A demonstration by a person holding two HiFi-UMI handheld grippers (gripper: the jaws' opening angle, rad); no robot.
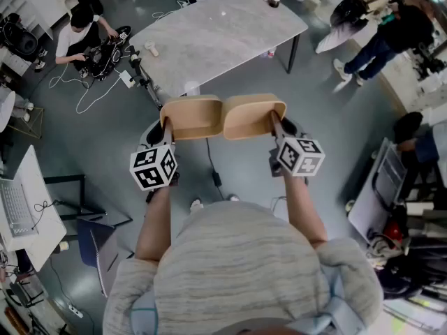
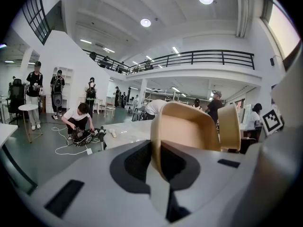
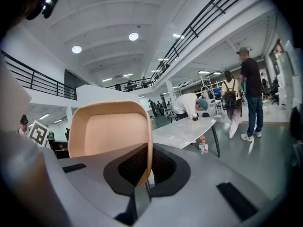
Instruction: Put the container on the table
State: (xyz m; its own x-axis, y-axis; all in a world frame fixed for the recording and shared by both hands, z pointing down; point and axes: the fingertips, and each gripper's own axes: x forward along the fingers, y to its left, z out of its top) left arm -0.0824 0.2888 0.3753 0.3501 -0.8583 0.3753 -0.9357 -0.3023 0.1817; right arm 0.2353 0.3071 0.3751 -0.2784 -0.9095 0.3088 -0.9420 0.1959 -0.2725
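I hold two tan plastic containers side by side in the air, well short of the grey marble table (image 1: 223, 33). My left gripper (image 1: 166, 125) is shut on the rim of the left container (image 1: 192, 117); in the left gripper view that container (image 2: 189, 129) stands tilted up between the jaws. My right gripper (image 1: 276, 125) is shut on the rim of the right container (image 1: 253, 116), which fills the middle of the right gripper view (image 3: 111, 131). The table (image 3: 187, 126) lies ahead of it.
A person (image 1: 84, 37) crouches on the floor left of the table among gear and cables. More people stand at the far right (image 1: 391, 37). A cup (image 1: 274, 1) and a small object (image 1: 150, 48) rest on the table. A white desk (image 1: 21, 208) is at my left.
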